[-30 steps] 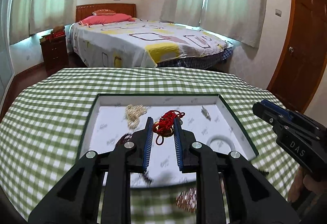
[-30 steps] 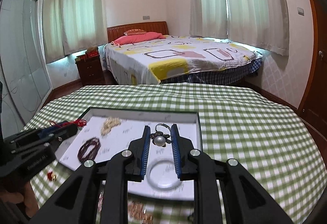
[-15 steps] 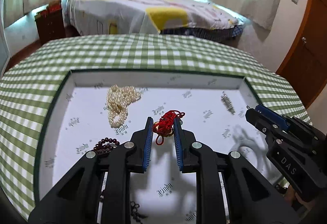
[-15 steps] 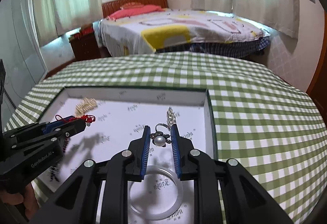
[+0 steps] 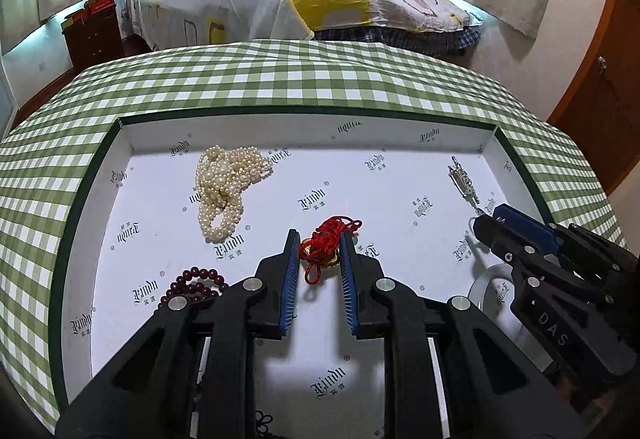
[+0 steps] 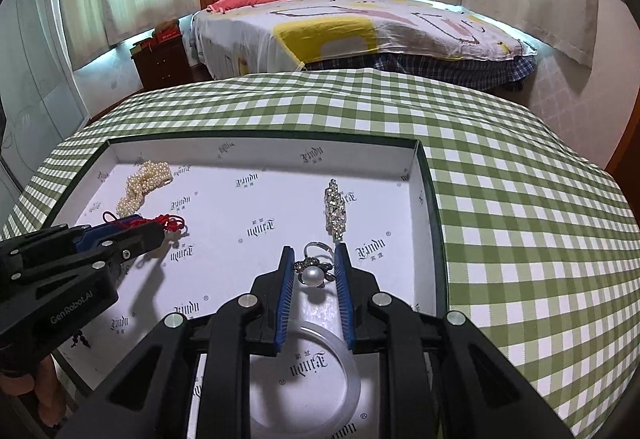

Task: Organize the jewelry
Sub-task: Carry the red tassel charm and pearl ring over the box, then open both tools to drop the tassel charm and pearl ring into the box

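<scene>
Low over the white tray, the left tool grasps the red cord charm mid-frame, while the right tool grasps the pearl ring, bangle directly beneath.
</scene>
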Demonstrator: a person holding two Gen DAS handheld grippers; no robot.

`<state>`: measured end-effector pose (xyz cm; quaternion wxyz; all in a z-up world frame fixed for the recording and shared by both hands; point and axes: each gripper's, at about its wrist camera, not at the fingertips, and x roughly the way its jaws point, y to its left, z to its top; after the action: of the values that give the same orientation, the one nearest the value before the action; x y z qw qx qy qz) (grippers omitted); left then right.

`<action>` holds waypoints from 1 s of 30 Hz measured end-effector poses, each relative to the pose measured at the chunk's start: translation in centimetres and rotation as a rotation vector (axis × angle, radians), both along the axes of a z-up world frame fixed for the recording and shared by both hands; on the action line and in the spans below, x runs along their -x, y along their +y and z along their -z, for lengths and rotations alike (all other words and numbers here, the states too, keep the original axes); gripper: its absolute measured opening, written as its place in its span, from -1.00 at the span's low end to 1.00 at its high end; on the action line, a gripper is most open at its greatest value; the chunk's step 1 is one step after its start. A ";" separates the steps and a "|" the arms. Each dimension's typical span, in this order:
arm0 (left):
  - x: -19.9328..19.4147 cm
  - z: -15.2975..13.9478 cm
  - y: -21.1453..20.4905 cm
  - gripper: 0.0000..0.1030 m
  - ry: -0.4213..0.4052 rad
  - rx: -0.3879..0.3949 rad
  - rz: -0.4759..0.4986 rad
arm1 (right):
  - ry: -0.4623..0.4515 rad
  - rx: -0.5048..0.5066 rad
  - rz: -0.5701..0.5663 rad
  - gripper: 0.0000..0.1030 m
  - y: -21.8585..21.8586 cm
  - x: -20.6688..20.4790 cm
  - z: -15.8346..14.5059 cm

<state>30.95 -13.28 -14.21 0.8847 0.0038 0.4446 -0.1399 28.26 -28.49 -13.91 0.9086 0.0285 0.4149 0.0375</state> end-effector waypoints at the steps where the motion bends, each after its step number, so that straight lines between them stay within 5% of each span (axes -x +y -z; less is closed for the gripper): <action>1: 0.0 0.0 0.0 -0.61 0.000 -0.002 0.001 | 0.002 0.000 -0.001 -0.58 0.1 0.0 0.0; 11: -0.3 -0.1 -0.4 -0.55 -0.006 -0.018 0.004 | 0.010 -0.002 -0.002 -0.58 0.0 -0.2 0.1; 19: 0.1 -0.5 0.3 -0.10 -0.024 0.017 -0.004 | 0.000 -0.007 -0.002 -0.39 0.0 0.0 -0.1; 30: 2.4 -3.0 1.7 -0.06 -0.105 0.070 -0.024 | -0.089 -0.013 0.019 -0.37 -0.4 2.2 -3.2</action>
<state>28.50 -11.53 -11.20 0.9080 -0.0250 0.3926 -0.1443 26.04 -28.94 -10.67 0.9263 0.0369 0.3736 0.0328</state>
